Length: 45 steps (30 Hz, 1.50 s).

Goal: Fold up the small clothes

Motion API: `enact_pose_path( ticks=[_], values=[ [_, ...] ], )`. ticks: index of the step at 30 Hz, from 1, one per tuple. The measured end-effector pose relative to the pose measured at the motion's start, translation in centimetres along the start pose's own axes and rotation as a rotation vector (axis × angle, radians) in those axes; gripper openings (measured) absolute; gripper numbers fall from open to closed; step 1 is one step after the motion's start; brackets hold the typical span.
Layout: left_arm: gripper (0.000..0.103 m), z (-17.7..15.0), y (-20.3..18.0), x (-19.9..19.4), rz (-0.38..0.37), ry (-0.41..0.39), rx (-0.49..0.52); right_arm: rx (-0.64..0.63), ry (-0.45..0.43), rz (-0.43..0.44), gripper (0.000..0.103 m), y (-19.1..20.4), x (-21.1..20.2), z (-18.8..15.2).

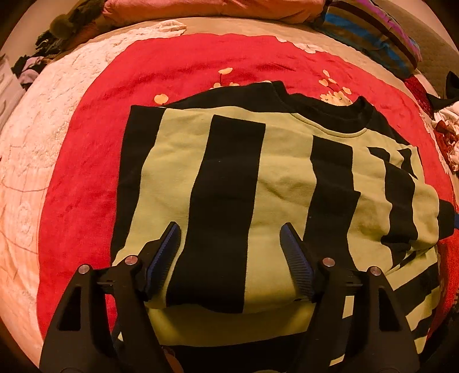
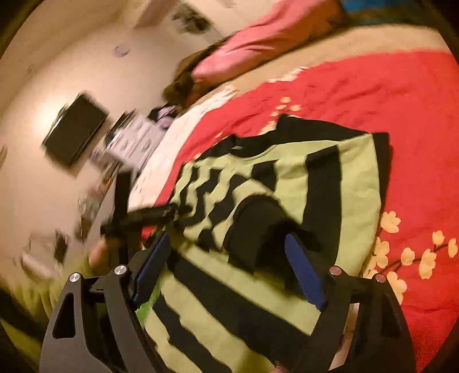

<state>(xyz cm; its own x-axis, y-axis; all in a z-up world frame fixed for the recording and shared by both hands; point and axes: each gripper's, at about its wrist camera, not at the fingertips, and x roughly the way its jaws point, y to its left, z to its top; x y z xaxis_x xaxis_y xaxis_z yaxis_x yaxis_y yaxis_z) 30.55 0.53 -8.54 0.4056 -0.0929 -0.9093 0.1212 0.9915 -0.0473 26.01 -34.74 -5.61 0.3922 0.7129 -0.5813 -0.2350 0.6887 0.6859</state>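
Observation:
A small green sweater with black stripes (image 1: 258,178) lies flat on a red blanket (image 1: 86,160), black collar at the far side. One sleeve with a black cuff (image 2: 252,229) is folded across its body. My left gripper (image 1: 231,229) hangs open just above the sweater's near part, holding nothing. My right gripper (image 2: 228,241) is open above the folded sleeve and cuff, holding nothing. The right wrist view is blurred. The other gripper (image 2: 143,218) shows at its left as a dark blurred shape.
The red blanket with cream flowers (image 2: 413,252) covers a bed with a white quilt (image 1: 43,114). A pink pillow (image 1: 200,11) and a striped cloth (image 1: 373,34) lie at the head. Piles of clothes (image 1: 447,126) sit at both bed edges.

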Motion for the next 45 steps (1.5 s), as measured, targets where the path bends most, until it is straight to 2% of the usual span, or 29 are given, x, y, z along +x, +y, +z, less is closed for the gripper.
enact_pose_path(
  ticks=[2, 3, 5, 6, 7, 8, 10, 13, 15, 17, 19, 21, 22, 24, 27, 30, 34, 36, 37, 38, 41, 43, 45],
  values=[
    [0.065, -0.1, 0.0, 0.0, 0.002, -0.004, 0.004, 0.112, -0.021, -0.013, 0.08, -1.4, 0.8, 0.6],
    [0.065, -0.1, 0.0, -0.1, 0.001, -0.005, 0.004, 0.145, -0.032, -0.006, 0.076, -1.9, 1.0, 0.8],
    [0.065, -0.1, 0.1, -0.2, -0.003, -0.006, 0.003, 0.168, -0.053, -0.009, 0.035, -2.3, 1.2, 1.1],
    [0.065, -0.1, 0.2, -0.3, -0.005, -0.008, 0.001, 0.137, -0.075, -0.05, 0.026, -1.9, 1.0, 1.3],
    [0.065, -0.1, 0.2, -0.3, -0.006, -0.01, 0.0, 0.111, -0.089, -0.077, 0.011, -1.6, 0.7, 1.5],
    [0.065, -0.1, 0.2, -0.4, -0.008, -0.013, -0.002, 0.065, -0.112, -0.128, 0.007, -1.0, 0.4, 1.8],
    [0.065, -0.1, 0.2, -0.4, -0.007, -0.021, -0.009, 0.027, -0.134, -0.165, 0.007, -0.5, 0.1, 2.2],
    [0.065, -0.1, 0.0, -0.4, 0.006, -0.03, -0.019, -0.06, -0.093, -0.328, 0.007, 0.0, 1.2, 2.8],
    [0.07, -0.2, -0.2, -0.2, 0.016, -0.033, -0.016, -0.059, -0.071, -0.352, 0.005, -0.7, 1.9, 2.7],
    [0.071, -0.3, -0.6, -0.1, 0.028, -0.032, 0.004, -0.016, -0.071, -0.314, 0.006, -1.8, 1.8, 2.6],
    [0.072, -0.4, -0.8, 0.0, 0.036, -0.032, 0.015, 0.011, -0.115, -0.247, 0.008, -2.3, 0.6, 2.0],
    [0.072, -0.4, -0.7, 0.0, 0.029, -0.032, 0.015, 0.027, -0.162, -0.169, 0.023, -2.4, -1.0, 1.1],
    [0.072, -0.4, -0.6, 0.0, 0.023, -0.032, 0.011, 0.023, -0.183, -0.148, 0.036, -2.3, -1.8, 0.6],
    [0.072, -0.4, -0.5, 0.0, 0.02, -0.032, 0.009, -0.007, -0.191, -0.113, 0.04, -1.8, -2.7, -0.4],
    [0.072, -0.5, -0.5, 0.0, 0.023, -0.036, 0.009, -0.086, -0.146, -0.131, 0.047, -0.8, -2.6, -1.5],
    [0.072, -0.6, -0.5, -0.1, 0.025, -0.036, 0.004, -0.213, -0.061, -0.207, 0.048, 0.7, -1.0, -2.2],
    [0.072, -0.5, -0.7, -0.1, 0.029, -0.03, 0.005, -0.258, -0.023, -0.254, 0.056, 1.1, 1.5, -1.6],
    [0.072, -0.4, -0.7, -0.1, 0.028, -0.026, 0.005, -0.252, -0.019, -0.245, 0.054, 0.7, 2.3, -1.3],
    [0.072, -0.4, -0.7, -0.1, 0.026, -0.024, 0.005, -0.252, -0.013, -0.215, 0.028, 0.6, 2.6, -1.1],
    [0.072, -0.4, -0.6, -0.1, 0.025, -0.023, 0.004, -0.251, -0.017, -0.2, 0.013, 0.5, 2.5, -1.2],
    [0.072, -0.4, -0.4, -0.1, 0.012, -0.021, 0.0, -0.237, -0.054, -0.127, 0.011, 0.3, 0.8, -1.3],
    [0.072, -0.4, -0.3, -0.1, 0.004, -0.024, -0.003, -0.233, -0.039, -0.135, 0.011, 0.0, 0.4, -1.6],
    [0.073, -0.4, -0.3, 0.1, 0.003, -0.023, -0.008, -0.241, 0.009, -0.19, 0.009, -0.8, 0.8, -2.3]
  ],
)
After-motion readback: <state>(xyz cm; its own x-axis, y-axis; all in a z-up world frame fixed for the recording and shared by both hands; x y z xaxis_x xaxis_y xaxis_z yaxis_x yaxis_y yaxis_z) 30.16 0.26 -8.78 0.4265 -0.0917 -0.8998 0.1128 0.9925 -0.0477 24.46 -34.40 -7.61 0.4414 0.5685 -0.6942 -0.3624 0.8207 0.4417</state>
